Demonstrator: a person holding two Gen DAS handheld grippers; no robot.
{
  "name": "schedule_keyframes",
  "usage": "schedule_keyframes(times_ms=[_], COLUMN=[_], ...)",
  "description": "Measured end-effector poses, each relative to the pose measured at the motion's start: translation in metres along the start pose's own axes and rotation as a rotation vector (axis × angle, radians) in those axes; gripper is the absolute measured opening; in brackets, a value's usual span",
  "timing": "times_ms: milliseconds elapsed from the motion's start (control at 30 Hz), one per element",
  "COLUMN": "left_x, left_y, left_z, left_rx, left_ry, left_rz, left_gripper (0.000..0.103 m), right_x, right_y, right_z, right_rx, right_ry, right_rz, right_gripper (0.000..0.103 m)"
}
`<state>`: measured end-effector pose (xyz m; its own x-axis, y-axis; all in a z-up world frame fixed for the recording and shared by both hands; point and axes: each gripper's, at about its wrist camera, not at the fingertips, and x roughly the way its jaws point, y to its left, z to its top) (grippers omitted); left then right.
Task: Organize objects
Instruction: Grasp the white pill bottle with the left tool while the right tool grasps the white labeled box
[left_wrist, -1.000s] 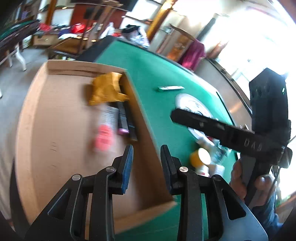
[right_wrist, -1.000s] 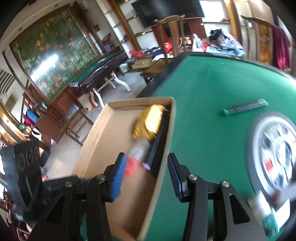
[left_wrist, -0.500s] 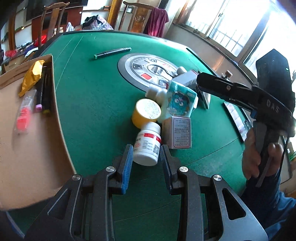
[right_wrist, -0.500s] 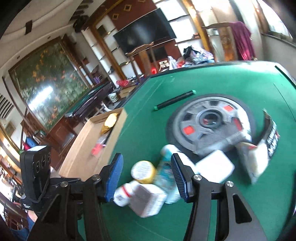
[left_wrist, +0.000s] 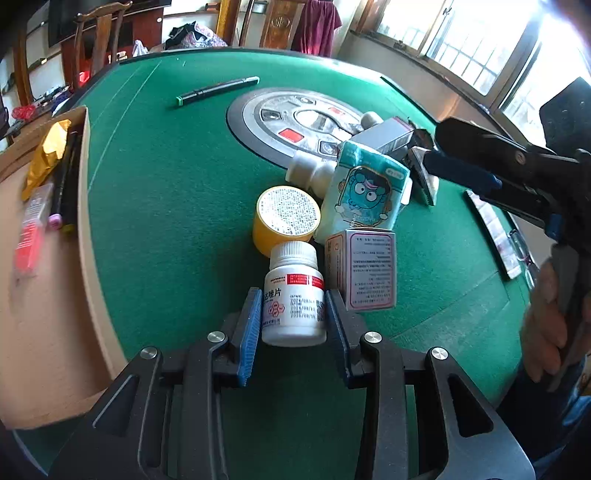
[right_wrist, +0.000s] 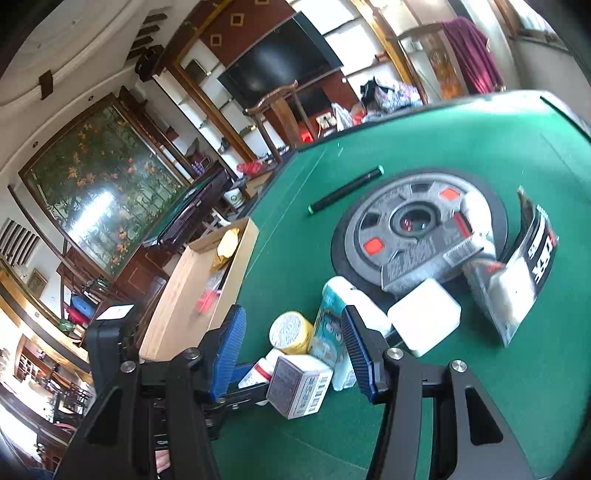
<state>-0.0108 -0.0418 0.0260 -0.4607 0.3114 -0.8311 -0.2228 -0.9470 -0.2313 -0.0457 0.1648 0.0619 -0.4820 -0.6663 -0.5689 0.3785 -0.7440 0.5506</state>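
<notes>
White bottle (left_wrist: 293, 295) label: "达唑片"

left wrist: steep, close on pill bottle (left_wrist: 293, 295) | right wrist: shallower, from right | shared: green table (right_wrist: 480, 155)

On the green table (left_wrist: 155, 177): two white pill bottles (left_wrist: 293, 295), one yellow tub (left_wrist: 284, 218), two cartons (left_wrist: 364, 269), one tissue pack (left_wrist: 364, 192), one green pen (left_wrist: 218, 90), one wooden tray (left_wrist: 44, 295).

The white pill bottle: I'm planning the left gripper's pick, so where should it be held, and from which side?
Grip the white pill bottle across its round labelled body, below the cap, coming from the near open side. It stands close beside the small carton, with the yellow tub behind. The left gripper, jaws just opening, already straddles it.
</notes>
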Motion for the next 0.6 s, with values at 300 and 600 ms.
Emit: schedule_keyframes(times_ms=[300, 600], left_x=[0.008, 0.009], left_y=[0.013, 0.016], left_z=[0.004, 0.001], left_rx=[-0.074, -0.056], left_ry=[-0.066, -0.124], left_rz=[0.078, 0.152], left_gripper=[0.034, 0.034], right_x=[0.023, 0.052], right_y=[0.004, 0.023], right_z=[-0.018, -0.039], right_rx=[0.033, -0.049], right_ry=[0.111, 0.189], right_rz=[-0.082, -0.200], right_gripper=[0.054, 0.054])
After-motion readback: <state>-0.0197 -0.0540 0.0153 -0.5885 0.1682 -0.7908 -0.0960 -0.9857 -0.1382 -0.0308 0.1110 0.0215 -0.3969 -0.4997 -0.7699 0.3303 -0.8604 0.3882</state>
